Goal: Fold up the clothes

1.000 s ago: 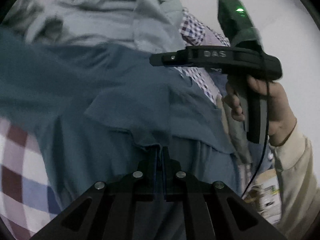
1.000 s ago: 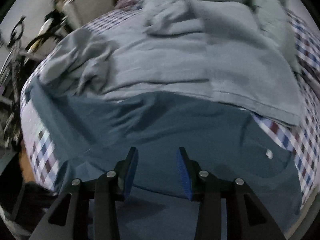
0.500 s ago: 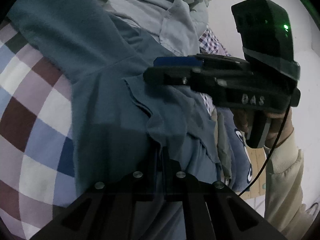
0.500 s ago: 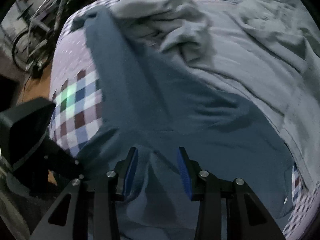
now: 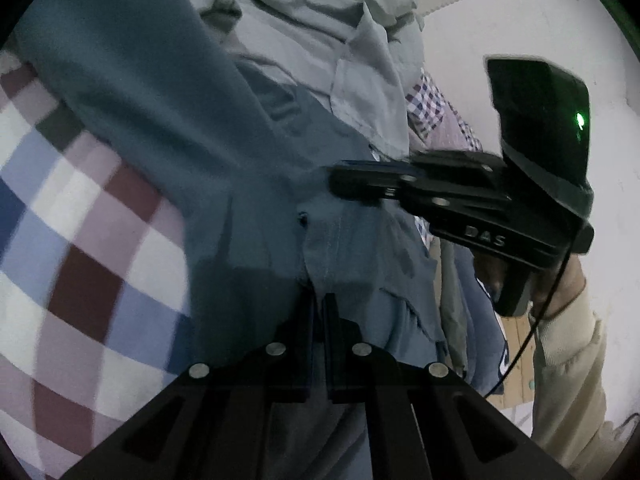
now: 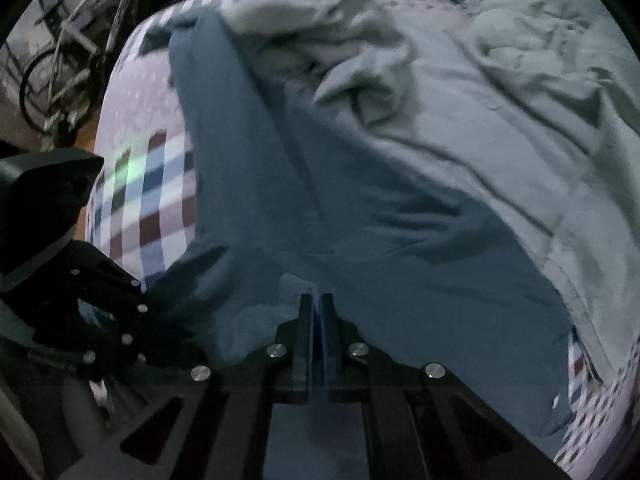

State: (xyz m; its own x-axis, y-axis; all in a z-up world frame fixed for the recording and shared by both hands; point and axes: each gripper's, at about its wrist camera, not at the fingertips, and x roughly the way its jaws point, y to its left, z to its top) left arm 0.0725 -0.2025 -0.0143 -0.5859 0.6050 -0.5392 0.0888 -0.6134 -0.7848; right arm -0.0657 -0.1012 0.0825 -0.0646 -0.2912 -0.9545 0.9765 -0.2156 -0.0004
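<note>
A dark blue shirt (image 6: 360,216) lies spread on a checkered bed, one sleeve (image 6: 208,92) stretching away to the far left. My right gripper (image 6: 319,300) is shut on the shirt's near edge. My left gripper (image 5: 319,300) is shut on the same blue shirt (image 5: 168,112) at a seam. In the left wrist view the right gripper (image 5: 360,182) reaches in from the right, fingers pinching the cloth just ahead of mine. In the right wrist view the left gripper's body (image 6: 72,288) shows at lower left.
Pale grey-green clothes (image 6: 500,92) lie crumpled over the far side of the checkered bedsheet (image 6: 140,208). A bicycle (image 6: 68,60) stands beyond the bed's left end. A hand and cream sleeve (image 5: 572,344) hold the right gripper. A white wall (image 5: 500,20) rises behind.
My right gripper was open over the shirt and has shut on its near edge beside my left gripper. The left gripper stays shut on the cloth; the views shifted slightly.
</note>
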